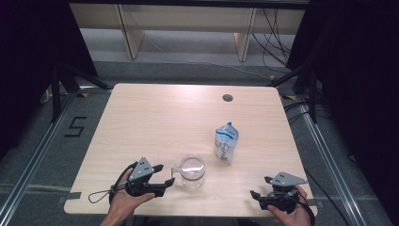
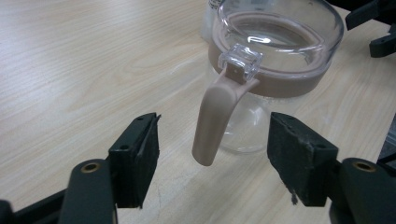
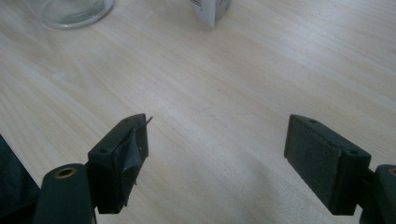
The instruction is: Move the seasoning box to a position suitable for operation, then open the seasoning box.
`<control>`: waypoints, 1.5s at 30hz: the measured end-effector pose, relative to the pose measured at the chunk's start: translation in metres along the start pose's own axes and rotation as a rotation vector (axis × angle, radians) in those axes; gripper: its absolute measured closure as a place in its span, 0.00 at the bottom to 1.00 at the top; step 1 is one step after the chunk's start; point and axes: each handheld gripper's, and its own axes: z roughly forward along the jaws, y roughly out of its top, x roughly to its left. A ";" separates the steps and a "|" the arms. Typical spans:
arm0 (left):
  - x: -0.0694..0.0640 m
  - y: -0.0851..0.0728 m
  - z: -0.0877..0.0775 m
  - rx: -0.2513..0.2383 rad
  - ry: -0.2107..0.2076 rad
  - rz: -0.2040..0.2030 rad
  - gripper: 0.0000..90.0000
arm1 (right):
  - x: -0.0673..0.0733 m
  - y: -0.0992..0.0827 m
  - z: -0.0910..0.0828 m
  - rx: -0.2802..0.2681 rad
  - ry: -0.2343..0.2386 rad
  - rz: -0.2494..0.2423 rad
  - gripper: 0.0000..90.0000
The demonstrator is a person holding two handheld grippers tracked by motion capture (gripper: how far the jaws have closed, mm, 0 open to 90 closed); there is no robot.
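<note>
Left gripper (image 2: pixel 212 154) I see with its pads spread apart, the glass jug's (image 1: pixel 192 170) beige handle (image 2: pixel 212 123) hanging between them, touched by neither. Right gripper (image 3: pixel 217 149) gapes wide over bare table (image 1: pixel 155 117), well apart from the jug, which stands near the front edge beside a blue-and-white pouch (image 1: pixel 226 142).

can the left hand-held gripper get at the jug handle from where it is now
Probably yes. The left hand-held gripper stands open with the beige handle of the glass jug hanging between its jaws, untouched by either pad. Nothing sits in the gap; closing should catch it.
</note>
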 end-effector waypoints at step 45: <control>-0.014 0.037 -0.004 -0.073 0.002 -0.009 0.99 | 0.012 0.011 0.008 -0.045 0.064 -0.055 0.29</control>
